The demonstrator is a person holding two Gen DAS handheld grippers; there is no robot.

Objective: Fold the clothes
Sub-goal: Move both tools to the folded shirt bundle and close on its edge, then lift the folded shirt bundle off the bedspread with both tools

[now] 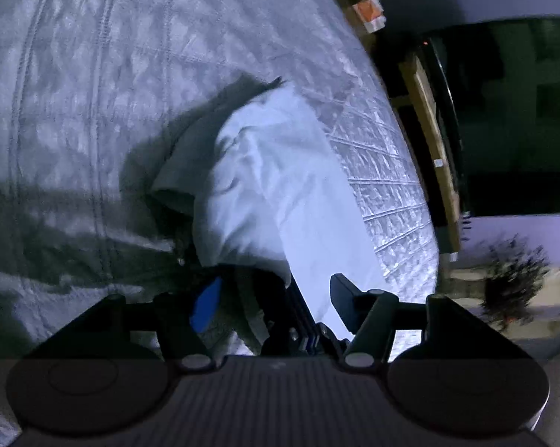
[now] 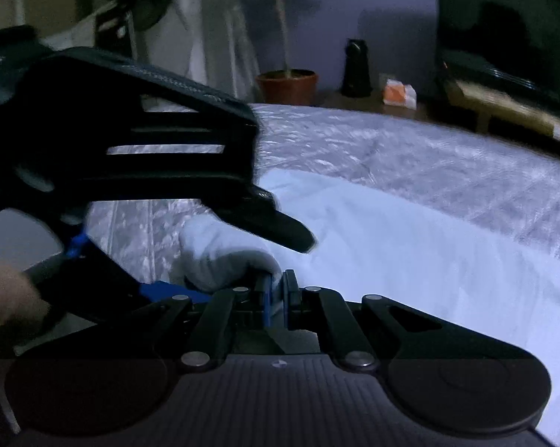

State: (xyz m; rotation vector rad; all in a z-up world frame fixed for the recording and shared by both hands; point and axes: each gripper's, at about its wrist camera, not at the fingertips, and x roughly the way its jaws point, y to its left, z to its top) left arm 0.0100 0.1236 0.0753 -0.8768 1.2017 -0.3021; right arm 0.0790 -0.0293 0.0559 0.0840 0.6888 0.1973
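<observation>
A pale white garment (image 1: 280,186) lies bunched on a quilted grey bedspread (image 1: 75,93). In the left wrist view my left gripper (image 1: 276,294) is open, its fingers spread wide around a fold of the garment close to the camera; a blue pad (image 1: 205,305) shows on the left finger. In the right wrist view my right gripper (image 2: 276,294) is shut on a bunched edge of the garment (image 2: 224,253). The rest of the garment (image 2: 429,246) spreads to the right. The left gripper's black body (image 2: 149,141) hovers just above and to the left.
The bedspread (image 2: 429,156) ends at a far edge. Beyond it stand a potted plant (image 2: 287,83), a dark bottle (image 2: 356,69), an orange-and-white box (image 2: 399,93), a wooden bench (image 2: 511,111) and a dark screen (image 1: 511,111). A hand (image 2: 8,294) shows at the left.
</observation>
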